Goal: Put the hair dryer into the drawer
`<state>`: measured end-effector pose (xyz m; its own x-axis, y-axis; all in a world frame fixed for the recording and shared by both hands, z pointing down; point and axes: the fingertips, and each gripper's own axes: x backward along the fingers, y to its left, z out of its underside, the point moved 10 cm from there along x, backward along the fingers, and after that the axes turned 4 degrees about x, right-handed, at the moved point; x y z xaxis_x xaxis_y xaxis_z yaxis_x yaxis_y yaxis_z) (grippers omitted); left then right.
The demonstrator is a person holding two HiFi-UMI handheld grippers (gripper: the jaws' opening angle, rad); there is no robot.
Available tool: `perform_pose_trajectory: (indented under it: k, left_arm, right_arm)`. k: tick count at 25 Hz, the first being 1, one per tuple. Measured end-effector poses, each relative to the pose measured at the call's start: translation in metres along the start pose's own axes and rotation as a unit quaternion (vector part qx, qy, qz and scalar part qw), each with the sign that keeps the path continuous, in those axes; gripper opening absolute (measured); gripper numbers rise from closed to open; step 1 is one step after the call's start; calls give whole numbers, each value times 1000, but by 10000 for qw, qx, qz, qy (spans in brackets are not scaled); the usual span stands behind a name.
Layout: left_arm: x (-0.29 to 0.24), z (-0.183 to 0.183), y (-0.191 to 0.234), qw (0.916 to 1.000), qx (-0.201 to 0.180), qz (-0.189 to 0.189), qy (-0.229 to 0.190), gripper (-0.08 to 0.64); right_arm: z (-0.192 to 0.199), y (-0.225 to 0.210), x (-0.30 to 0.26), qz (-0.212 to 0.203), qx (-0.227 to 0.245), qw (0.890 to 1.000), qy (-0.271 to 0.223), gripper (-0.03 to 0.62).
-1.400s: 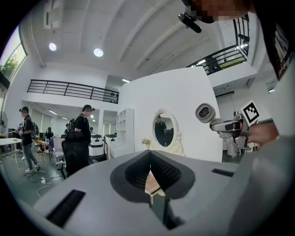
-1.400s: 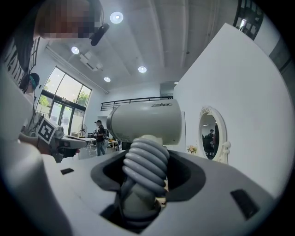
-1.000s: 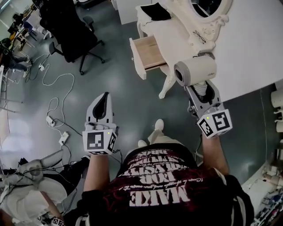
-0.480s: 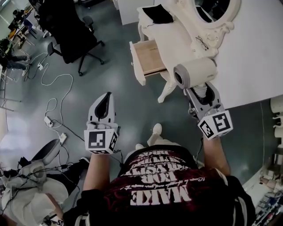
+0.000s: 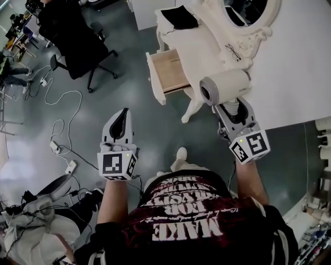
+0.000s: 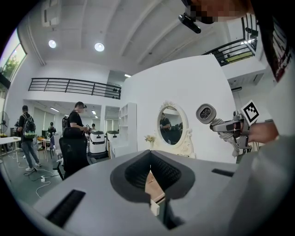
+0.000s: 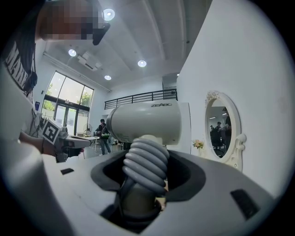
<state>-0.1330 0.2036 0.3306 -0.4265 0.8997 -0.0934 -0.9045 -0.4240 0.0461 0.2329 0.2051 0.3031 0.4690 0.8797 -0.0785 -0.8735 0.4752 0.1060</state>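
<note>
Gripping dryer (image 5: 226, 85) by its handle, right gripper (image 5: 234, 106) holds it near open drawer (image 5: 170, 70); left gripper (image 5: 123, 113) closed, empty.

Black office chair (image 5: 72, 33), oval mirror (image 5: 247, 9)

- cream cylindrical plastic hair dryer (image 5: 227, 84): handle between the right gripper (image 5: 234, 105) fingers, barrel just beyond their tips.
- open pale wooden drawer (image 5: 168, 70): ahead and left of those fingers, well apart.

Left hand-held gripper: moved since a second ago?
Yes. The left hand-held gripper has moved slightly forward, up the head view: the white power strip now sits lower and further left beside it.
</note>
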Motion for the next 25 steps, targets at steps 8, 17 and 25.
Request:
perform_pose_trajectory:
  k: [8,17,25]
  left_arm:
    - [-22,-7,-1,9997,-65,-234,39,5]
    - [-56,-13,-10,9984,-163,-538,97,5]
    - [-72,-11,-21,9974,-125,-704,125,5]
  right_arm:
    - [1,-25,-25,-279,-38,9996,-69,238]
    - [8,-65,-60,-571,-27,9982,-194,238]
    - [15,-91,-76,-771,-49,9969,-161,238]
